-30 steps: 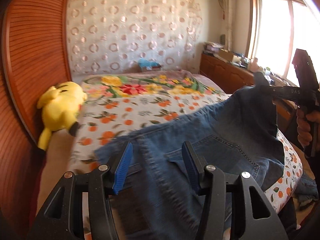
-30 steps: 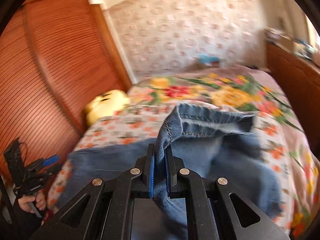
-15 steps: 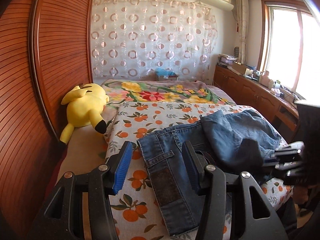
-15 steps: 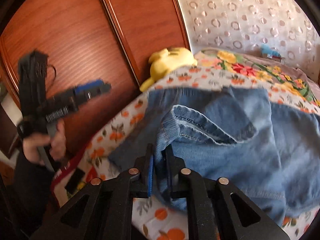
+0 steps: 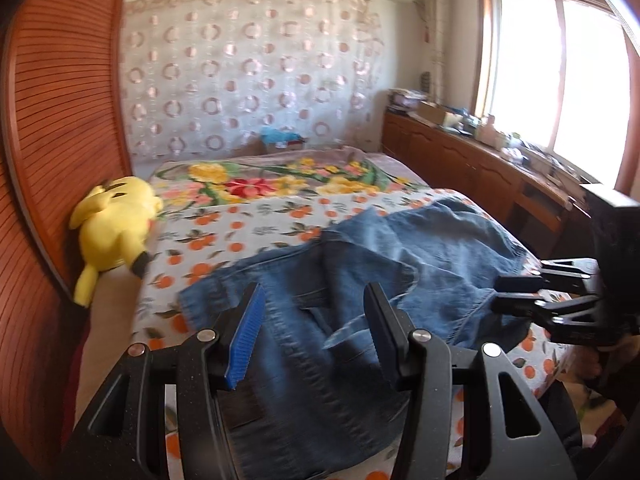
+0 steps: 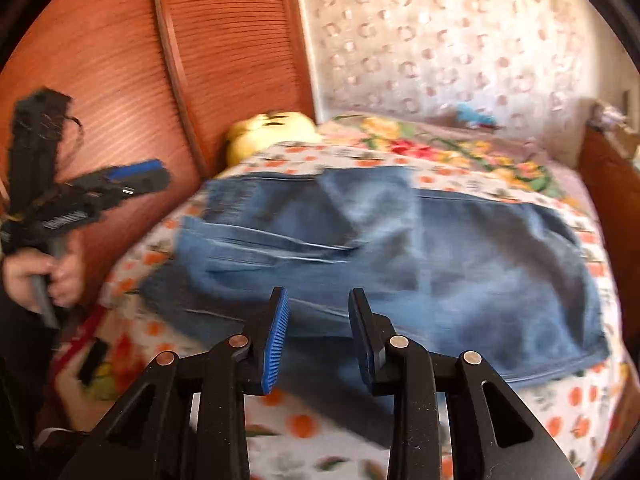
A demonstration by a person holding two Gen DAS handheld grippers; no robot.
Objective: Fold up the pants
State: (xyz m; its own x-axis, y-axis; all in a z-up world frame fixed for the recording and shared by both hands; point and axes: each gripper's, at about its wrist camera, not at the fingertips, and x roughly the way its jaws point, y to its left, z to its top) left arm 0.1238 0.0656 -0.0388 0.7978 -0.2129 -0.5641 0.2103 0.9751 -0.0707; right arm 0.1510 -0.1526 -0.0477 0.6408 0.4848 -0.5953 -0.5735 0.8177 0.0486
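Both jaws stand spread: the left gripper (image 5: 312, 332) holds nothing, and the right gripper (image 6: 316, 334) has just been opening, its pads off the blue denim pants (image 6: 400, 248). No writing is readable. The pants lie folded over on the orange-print bedsheet (image 5: 248, 232), released since a second ago; a yellow plush toy (image 5: 116, 224) sits by the slatted wooden wardrobe (image 5: 52, 128).

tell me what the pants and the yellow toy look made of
Pants: blue denim, likely cotton, faded matte, with visible stitched seams. Yellow toy: soft plush fabric, probably stuffed, going by its rounded, slumped shape; blur hides the pile.
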